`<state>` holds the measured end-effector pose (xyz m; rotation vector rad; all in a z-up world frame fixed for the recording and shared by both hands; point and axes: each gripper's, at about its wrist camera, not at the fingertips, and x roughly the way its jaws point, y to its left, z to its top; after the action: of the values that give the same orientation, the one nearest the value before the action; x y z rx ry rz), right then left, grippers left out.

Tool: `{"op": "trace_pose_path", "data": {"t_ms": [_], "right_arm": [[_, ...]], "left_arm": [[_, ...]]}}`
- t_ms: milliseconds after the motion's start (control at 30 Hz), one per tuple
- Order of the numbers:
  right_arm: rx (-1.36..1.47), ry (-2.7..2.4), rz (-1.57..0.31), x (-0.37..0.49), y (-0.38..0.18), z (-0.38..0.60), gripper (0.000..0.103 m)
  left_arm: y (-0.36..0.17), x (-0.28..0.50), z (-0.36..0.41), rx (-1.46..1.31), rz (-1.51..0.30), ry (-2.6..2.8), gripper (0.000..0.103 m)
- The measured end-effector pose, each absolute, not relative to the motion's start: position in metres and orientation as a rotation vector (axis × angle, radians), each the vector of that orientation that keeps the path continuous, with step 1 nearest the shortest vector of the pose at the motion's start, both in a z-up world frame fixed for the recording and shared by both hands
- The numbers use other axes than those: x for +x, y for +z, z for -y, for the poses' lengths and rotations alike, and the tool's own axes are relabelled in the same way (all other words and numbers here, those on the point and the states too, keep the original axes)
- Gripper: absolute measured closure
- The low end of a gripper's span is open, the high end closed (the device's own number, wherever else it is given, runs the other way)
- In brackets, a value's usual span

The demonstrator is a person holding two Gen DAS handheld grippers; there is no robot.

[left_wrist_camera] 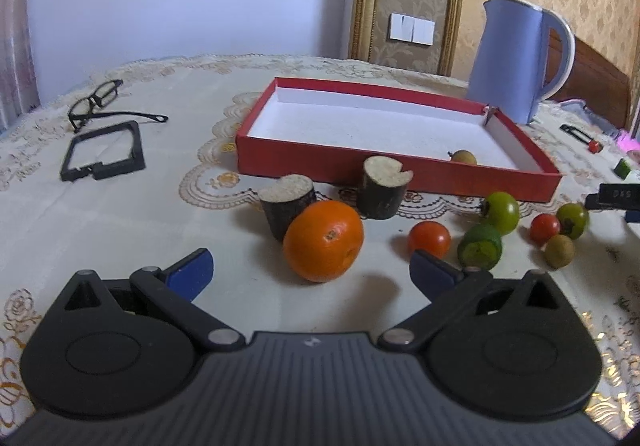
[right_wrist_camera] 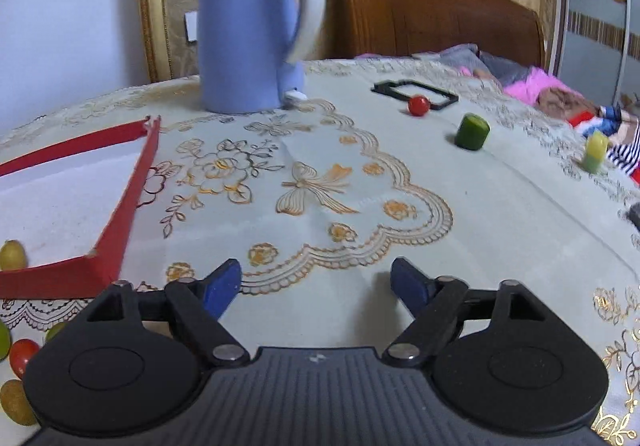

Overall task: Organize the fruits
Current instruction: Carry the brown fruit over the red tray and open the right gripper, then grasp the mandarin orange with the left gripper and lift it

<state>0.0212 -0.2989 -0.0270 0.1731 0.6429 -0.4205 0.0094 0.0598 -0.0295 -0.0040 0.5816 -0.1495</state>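
My left gripper is open and empty, with an orange just ahead between its fingers. Behind the orange stand two dark cut cane pieces. To the right lie red tomatoes, green fruits and a small brown fruit. A red box with a white floor holds one small yellow-green fruit, also seen in the right wrist view. My right gripper is open and empty above bare tablecloth right of the box.
A blue kettle stands behind the box. Glasses and a black frame lie at the left. A red tomato, a green piece, a yellow-green piece and another black frame lie far right.
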Motion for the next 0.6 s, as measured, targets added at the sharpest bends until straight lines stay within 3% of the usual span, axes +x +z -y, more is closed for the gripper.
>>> {"op": "trace_pose_path", "data": {"t_ms": [67, 233, 600], "right_arm": [[0.161, -0.424, -0.647, 0.022, -0.026, 0.296, 0.009], [0.189, -0.42, -0.652, 0.023, -0.029, 0.303, 0.001], [0.225, -0.406, -0.628, 0.019, -0.028, 0.309, 0.001]], "left_arm": [[-0.03, 0.011, -0.059, 0.006, -0.588, -0.143, 0.0], [-0.029, 0.016, -0.058, -0.006, -0.59, -0.109, 0.003], [-0.031, 0.009, -0.055, 0.046, -0.571, -0.156, 0.055]]}}
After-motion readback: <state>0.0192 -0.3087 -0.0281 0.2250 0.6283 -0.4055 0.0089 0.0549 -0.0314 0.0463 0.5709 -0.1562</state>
